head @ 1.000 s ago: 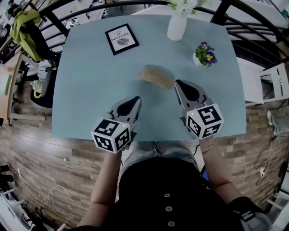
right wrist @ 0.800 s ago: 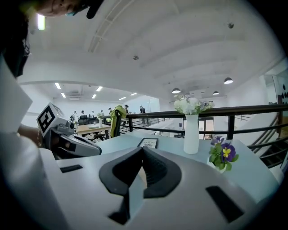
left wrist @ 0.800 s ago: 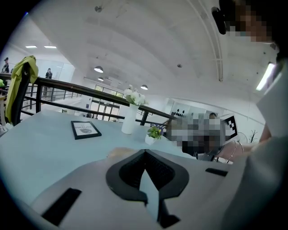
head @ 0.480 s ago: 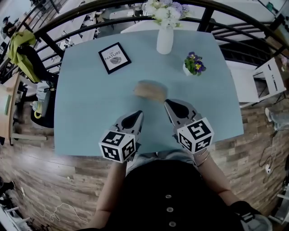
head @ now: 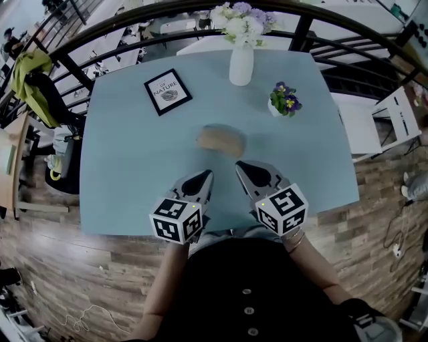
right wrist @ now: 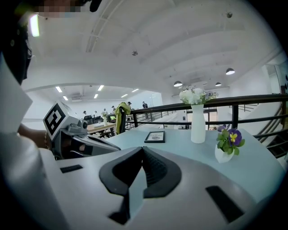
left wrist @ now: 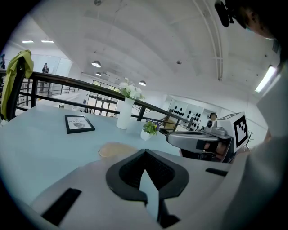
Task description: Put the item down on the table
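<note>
The item, a flat tan oval pad (head: 222,139), lies on the light blue table (head: 134,167), free of both grippers. My left gripper (head: 206,174) hovers near the table's front edge, short of the pad and to its left, jaws shut and empty. The right gripper (head: 239,165) is beside it, its tip just in front of the pad, also shut with nothing held. In the left gripper view the pad (left wrist: 118,149) shows beyond the shut left gripper (left wrist: 145,152), with the right gripper (left wrist: 198,140) to the side. The right gripper view shows its own shut jaws (right wrist: 143,148) and the left gripper (right wrist: 76,139); the pad is hidden there.
A black-framed picture (head: 168,92) lies at the back left, a white vase of flowers (head: 241,60) stands at the back middle, and a small pot with purple flowers (head: 283,102) at the back right. A black railing (head: 134,17) curves behind the table.
Both grippers have drawn back toward the person and the front edge; the right one has come away from the pad. The pad stays where it lay.
</note>
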`<state>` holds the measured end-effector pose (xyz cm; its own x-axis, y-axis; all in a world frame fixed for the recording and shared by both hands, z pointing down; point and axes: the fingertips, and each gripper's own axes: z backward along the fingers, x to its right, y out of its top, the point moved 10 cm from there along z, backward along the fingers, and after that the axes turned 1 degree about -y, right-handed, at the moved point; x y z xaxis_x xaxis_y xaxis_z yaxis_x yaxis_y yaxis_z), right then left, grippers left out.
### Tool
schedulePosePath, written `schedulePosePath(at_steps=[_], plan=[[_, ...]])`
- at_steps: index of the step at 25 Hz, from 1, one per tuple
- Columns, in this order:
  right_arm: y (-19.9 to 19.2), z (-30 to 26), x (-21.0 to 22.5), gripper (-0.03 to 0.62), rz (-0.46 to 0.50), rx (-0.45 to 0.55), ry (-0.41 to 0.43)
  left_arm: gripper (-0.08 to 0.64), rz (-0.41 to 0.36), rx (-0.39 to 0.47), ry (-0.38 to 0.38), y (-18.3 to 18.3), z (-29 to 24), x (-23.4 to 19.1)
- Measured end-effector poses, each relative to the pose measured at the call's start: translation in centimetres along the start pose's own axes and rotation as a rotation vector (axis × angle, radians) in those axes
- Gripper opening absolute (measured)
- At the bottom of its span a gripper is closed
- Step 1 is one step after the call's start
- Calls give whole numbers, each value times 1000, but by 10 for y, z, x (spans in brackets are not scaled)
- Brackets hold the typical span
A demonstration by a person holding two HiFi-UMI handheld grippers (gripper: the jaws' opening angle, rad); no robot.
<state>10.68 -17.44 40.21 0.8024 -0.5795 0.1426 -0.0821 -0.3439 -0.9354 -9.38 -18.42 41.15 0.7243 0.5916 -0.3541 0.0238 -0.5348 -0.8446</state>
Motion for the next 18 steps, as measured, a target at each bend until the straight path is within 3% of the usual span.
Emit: schedulePosePath(at_steps=[18], plan=[[-20,-7,-2,6,-30,-90,33,17,4,-60,-35,-12,-9,5]])
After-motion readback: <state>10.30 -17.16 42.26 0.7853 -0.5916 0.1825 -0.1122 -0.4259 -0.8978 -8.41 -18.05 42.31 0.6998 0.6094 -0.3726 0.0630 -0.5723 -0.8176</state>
